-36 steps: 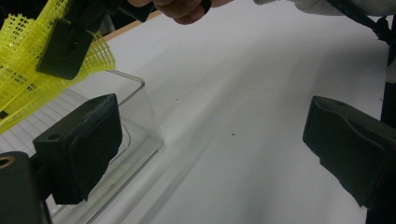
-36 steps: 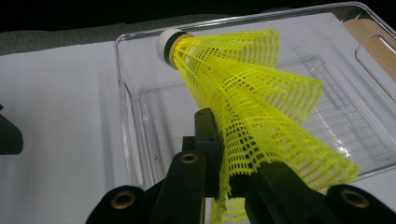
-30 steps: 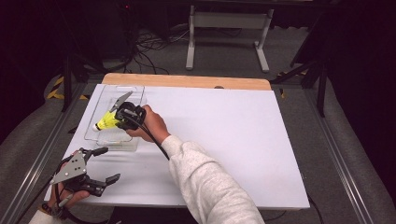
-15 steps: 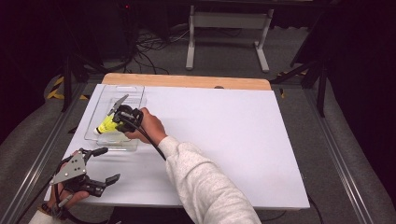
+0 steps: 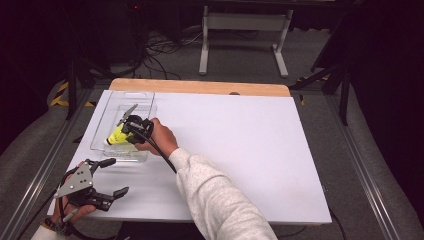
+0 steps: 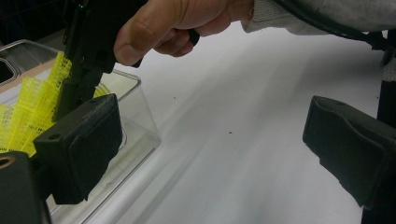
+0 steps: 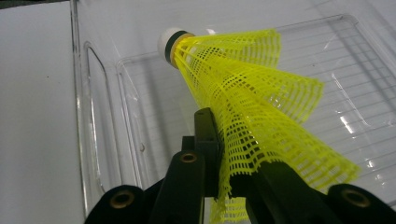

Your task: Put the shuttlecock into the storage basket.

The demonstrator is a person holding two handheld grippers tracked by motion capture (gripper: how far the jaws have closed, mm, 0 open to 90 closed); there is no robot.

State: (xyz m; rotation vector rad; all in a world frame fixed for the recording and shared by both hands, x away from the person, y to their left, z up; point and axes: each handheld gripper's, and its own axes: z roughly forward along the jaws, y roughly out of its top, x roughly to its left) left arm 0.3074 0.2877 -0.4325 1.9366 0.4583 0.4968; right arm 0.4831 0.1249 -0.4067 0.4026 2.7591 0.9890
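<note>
A yellow mesh shuttlecock (image 7: 243, 88) with a white cork tip hangs over a clear plastic tray (image 5: 106, 120) at the table's left. My right gripper (image 5: 129, 131) is shut on the shuttlecock's skirt (image 5: 118, 135), jaws pinching the yellow netting, cork pointing away toward the tray's floor. In the left gripper view the shuttlecock (image 6: 28, 105) and the hand holding the right gripper sit just beyond the tray's near corner. My left gripper (image 5: 112, 176) rests near the table's front left edge, open, nothing between its fingers (image 6: 81, 144).
A white board (image 5: 250, 145) covers the table, with a wooden strip (image 5: 200, 86) along the far edge. Beyond the table stand a metal stand's legs (image 5: 242, 30) and cables on the dark floor. A sleeved forearm (image 5: 210, 195) crosses the board's front middle.
The right gripper with the shuttlecock has shifted slightly down and toward the tray's near end. The left gripper has not moved.
</note>
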